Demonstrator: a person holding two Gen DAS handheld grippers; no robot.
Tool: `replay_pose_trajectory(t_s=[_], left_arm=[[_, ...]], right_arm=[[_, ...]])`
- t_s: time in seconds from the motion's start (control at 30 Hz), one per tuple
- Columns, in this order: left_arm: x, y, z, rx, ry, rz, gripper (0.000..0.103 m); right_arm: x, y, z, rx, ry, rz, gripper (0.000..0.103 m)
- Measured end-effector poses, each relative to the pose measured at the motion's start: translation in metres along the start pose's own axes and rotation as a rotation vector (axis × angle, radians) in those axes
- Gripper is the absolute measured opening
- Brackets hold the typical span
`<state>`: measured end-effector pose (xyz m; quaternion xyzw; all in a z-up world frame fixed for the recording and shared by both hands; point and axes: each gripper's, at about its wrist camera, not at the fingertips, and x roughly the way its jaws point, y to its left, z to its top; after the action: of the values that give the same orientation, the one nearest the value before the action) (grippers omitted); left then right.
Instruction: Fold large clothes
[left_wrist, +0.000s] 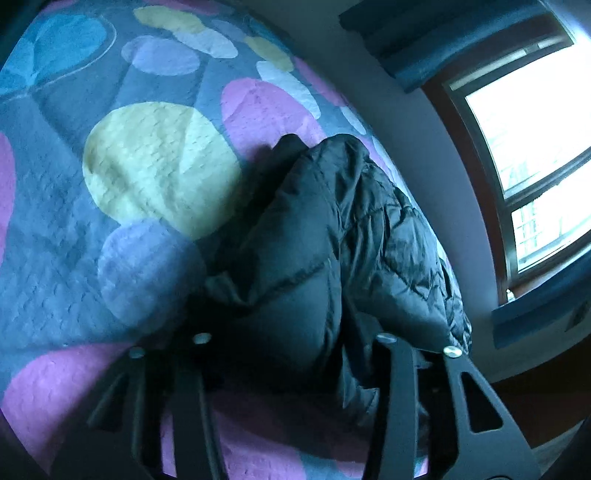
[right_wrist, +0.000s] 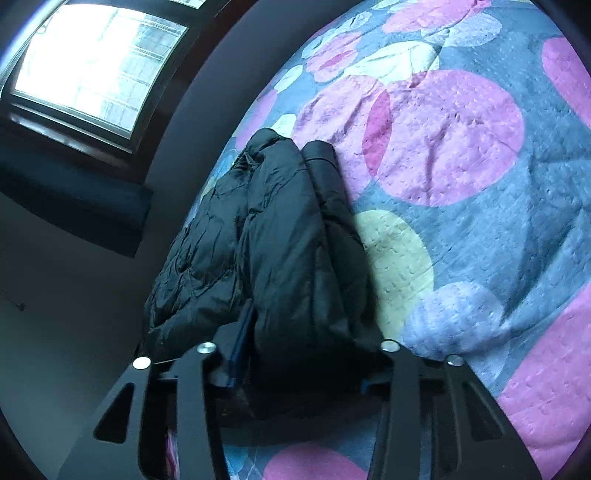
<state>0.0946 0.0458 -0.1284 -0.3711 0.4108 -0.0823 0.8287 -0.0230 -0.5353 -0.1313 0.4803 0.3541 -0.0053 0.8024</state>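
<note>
A black puffer jacket (left_wrist: 332, 236) lies bunched in a long folded heap on the bed, near the bed's edge by the wall. It also shows in the right wrist view (right_wrist: 273, 240). My left gripper (left_wrist: 291, 332) stands wide apart around the near end of the jacket, whose padded bulk fills the gap between the jaws. My right gripper (right_wrist: 306, 332) is likewise spread around the jacket's other end, with a thick fold between the fingers (right_wrist: 240, 332). The fingertips of both are partly hidden in the dark fabric.
The bed is covered by a quilted spread (left_wrist: 155, 166) with large pink, yellow and blue circles, also seen in the right wrist view (right_wrist: 461, 147). A grey wall (left_wrist: 424, 129) and a bright window (left_wrist: 535, 147) run along the bed's edge; the window shows in the right view (right_wrist: 99, 62).
</note>
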Motion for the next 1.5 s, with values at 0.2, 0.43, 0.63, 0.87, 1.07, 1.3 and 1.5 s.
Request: replay_pose_trajectory(t_s=[0.2,0.43,0.63,0.87,1.07,1.3,1.5], left_arm=[[-0.008,-0.008,-0.004,0.015,-0.007,-0.014,0.022],[-0.027,-0.010,-0.016,0.026,0.000,-0.005,0.020],[-0.052,-0.006,-0.037,0.052,0.011,0.009,0.020],[-0.088,0.001,-0.070,0.079,0.025,0.016,0.020],[-0.112,0.009,-0.092,0.098,0.039,0.025,0.020],[-0.131,0.014,-0.107,0.100,0.047,0.034,0.020],[-0.141,0.020,-0.115,0.101,0.062,0.039,0.020]], right_arm=[[-0.012,-0.002,-0.001,-0.013,-0.003,0.038,0.025],[-0.039,0.007,-0.010,-0.066,-0.006,0.036,0.023],[-0.070,-0.001,-0.032,-0.065,-0.001,0.033,0.023],[-0.108,-0.015,-0.064,-0.029,0.006,0.037,0.023],[-0.129,-0.029,-0.087,-0.001,0.014,0.037,0.023],[-0.140,-0.035,-0.099,0.026,0.022,0.045,0.023],[-0.143,-0.043,-0.102,0.047,0.028,0.047,0.023]])
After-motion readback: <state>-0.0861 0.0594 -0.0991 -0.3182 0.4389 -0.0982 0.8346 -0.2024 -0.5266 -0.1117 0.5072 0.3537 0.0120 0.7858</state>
